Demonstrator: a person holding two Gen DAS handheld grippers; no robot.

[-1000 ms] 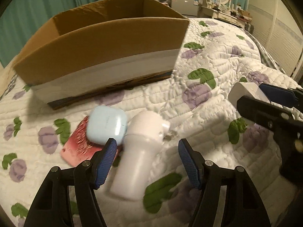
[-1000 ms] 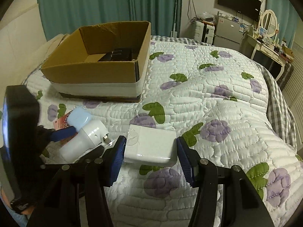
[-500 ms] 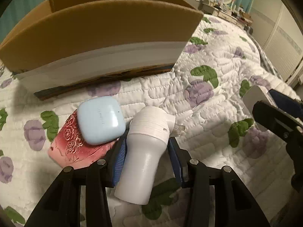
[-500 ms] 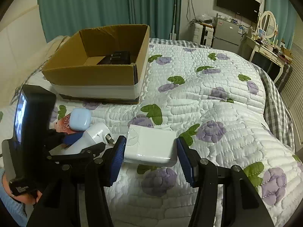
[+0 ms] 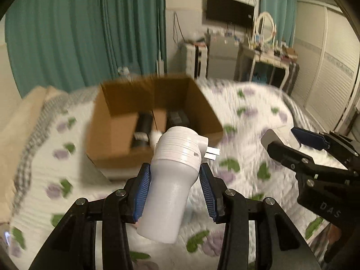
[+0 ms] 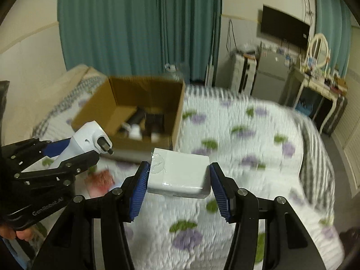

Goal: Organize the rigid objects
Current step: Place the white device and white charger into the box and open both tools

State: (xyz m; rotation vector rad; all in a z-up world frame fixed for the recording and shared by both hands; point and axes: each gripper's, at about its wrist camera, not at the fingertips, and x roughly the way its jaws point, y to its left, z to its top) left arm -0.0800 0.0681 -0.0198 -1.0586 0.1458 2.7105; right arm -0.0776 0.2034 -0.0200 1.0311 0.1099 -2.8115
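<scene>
Progress looks midway: left hand-held gripper clamps the white plug-in cylinder device, right hand-held gripper grips the white square charger brick, both above the quilted bed, short of the open brown cardboard box already holding dark items; a red packet remains.

A bed covered by a white quilt with purple flowers and green leaves carries everything. An open cardboard box sits directly on it toward the curtain side, and a red patterned packet lies near the box.
</scene>
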